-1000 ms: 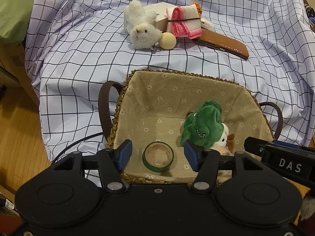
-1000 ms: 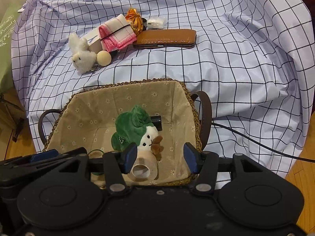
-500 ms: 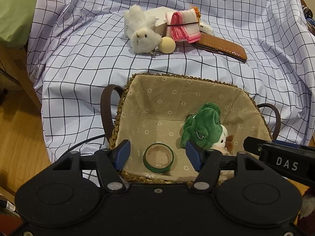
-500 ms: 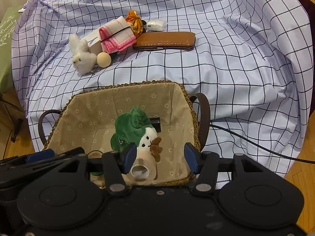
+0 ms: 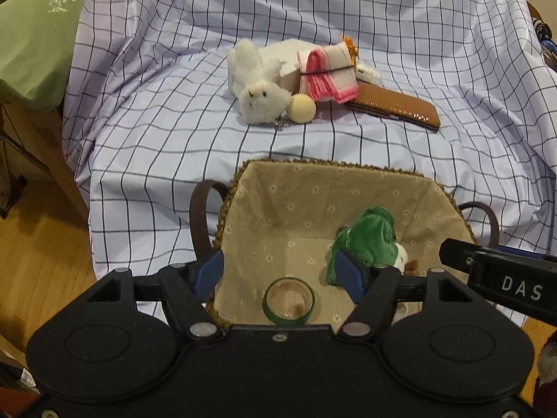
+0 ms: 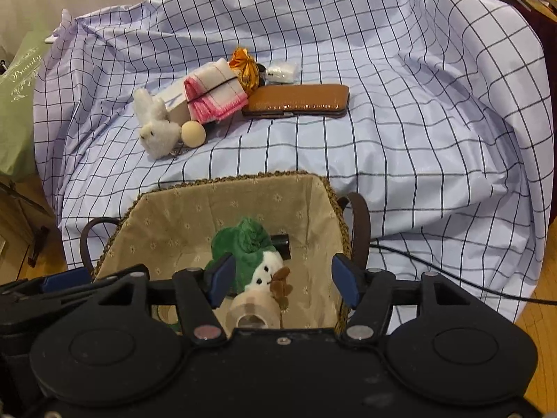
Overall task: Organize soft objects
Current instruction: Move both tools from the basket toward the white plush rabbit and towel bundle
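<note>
left wrist view: left claw [image 5: 280, 275] has just been opening, jaws parted and empty over the basket [image 5: 229, 205]; right claw [image 6: 280, 280] likewise. white plush rabbit [image 5: 259, 85] lies well beyond: light, squashy; pinch its body.

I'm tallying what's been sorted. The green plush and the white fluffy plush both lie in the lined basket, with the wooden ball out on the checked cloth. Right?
Not quite. Only the green plush lies in the lined basket. The white fluffy plush is out on the checked cloth, beside the wooden ball, as the right wrist view shows.
</note>
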Demonstrator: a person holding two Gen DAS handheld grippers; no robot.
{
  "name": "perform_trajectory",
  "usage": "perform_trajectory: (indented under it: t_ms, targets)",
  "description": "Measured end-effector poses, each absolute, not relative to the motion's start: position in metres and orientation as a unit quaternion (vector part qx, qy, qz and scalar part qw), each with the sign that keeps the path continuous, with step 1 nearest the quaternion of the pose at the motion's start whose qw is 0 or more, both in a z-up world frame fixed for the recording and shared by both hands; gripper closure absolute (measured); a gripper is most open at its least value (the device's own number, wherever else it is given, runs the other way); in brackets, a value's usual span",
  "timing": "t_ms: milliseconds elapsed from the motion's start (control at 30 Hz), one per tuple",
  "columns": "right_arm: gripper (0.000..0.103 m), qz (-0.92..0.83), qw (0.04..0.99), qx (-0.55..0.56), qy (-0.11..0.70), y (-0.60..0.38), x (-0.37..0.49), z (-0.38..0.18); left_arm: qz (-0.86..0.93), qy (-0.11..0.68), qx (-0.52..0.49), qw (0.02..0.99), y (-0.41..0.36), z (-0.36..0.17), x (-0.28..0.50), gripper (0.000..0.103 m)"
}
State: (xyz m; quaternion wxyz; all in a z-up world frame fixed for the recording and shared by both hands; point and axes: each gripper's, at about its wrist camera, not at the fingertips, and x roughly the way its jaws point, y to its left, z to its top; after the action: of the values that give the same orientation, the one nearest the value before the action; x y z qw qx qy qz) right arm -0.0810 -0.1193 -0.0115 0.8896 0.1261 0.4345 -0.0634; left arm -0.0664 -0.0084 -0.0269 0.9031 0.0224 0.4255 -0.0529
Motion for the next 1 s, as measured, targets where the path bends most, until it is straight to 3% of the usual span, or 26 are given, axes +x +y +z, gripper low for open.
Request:
perform_trajectory:
  t_ms: [67, 167, 1000]
  targets:
    - [0.040, -0.065, 0.894, 0.121, 0.427, -0.120, -0.080, -0.010, -0.052, 0.420, 0.025, 0.906, -0.010, -0.023, -0.065, 0.036]
    - [0.038, -0.066, 0.900, 0.118, 0.415, -0.121, -0.076, -0.006, -0.048, 0.406, 0.034, 0.912, -0.013, -0.017, -0.063, 0.025]
    - [0.031, -0.088, 0.903, 0.105, 0.407, -0.142, 0.016, -0.004, -0.038, 0.435, 0.024, 0.900, 0.001, -0.016, 0.023, 0.025]
